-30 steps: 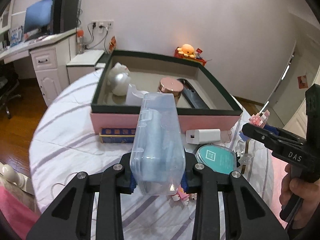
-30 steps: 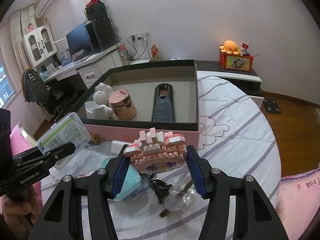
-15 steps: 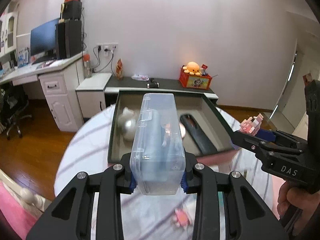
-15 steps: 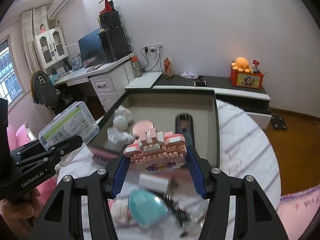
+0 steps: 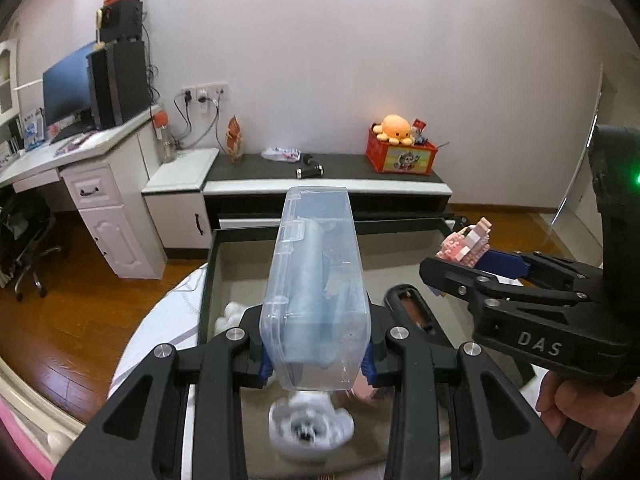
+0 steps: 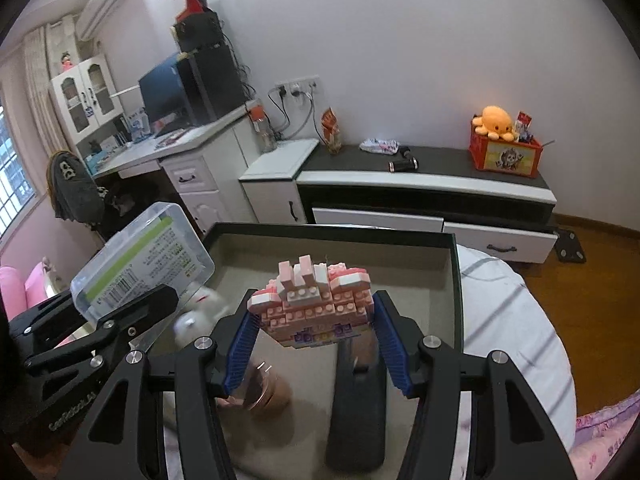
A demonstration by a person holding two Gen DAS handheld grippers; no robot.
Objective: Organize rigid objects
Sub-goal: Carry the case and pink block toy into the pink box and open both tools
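Note:
My left gripper [image 5: 316, 360] is shut on a clear plastic case [image 5: 316, 280], which sticks out forward, tilted up. It hangs over the open dark-rimmed box [image 5: 206, 288]. To its right, my right gripper [image 5: 452, 264] is shut on a pink brick model [image 5: 466, 244]. In the right wrist view the brick model [image 6: 312, 304] sits between the blue pads [image 6: 240, 348] of my right gripper [image 6: 314, 320], above the box [image 6: 332, 230]. The left gripper [image 6: 160, 300] with the labelled case [image 6: 148, 256] is at the left.
Inside the box lie a black remote [image 6: 356, 400], a rose-gold jar [image 6: 264, 396] and a blurred white figure [image 5: 310, 424]. The box rests on a striped white sheet [image 6: 512, 320]. Behind stand a low cabinet [image 6: 424, 188] with an orange plush [image 6: 494, 122], and a desk [image 5: 80, 160].
Both grippers have travelled forward and a little up with their loads, from in front of the box to above it. The loose things before the box have dropped out of view.

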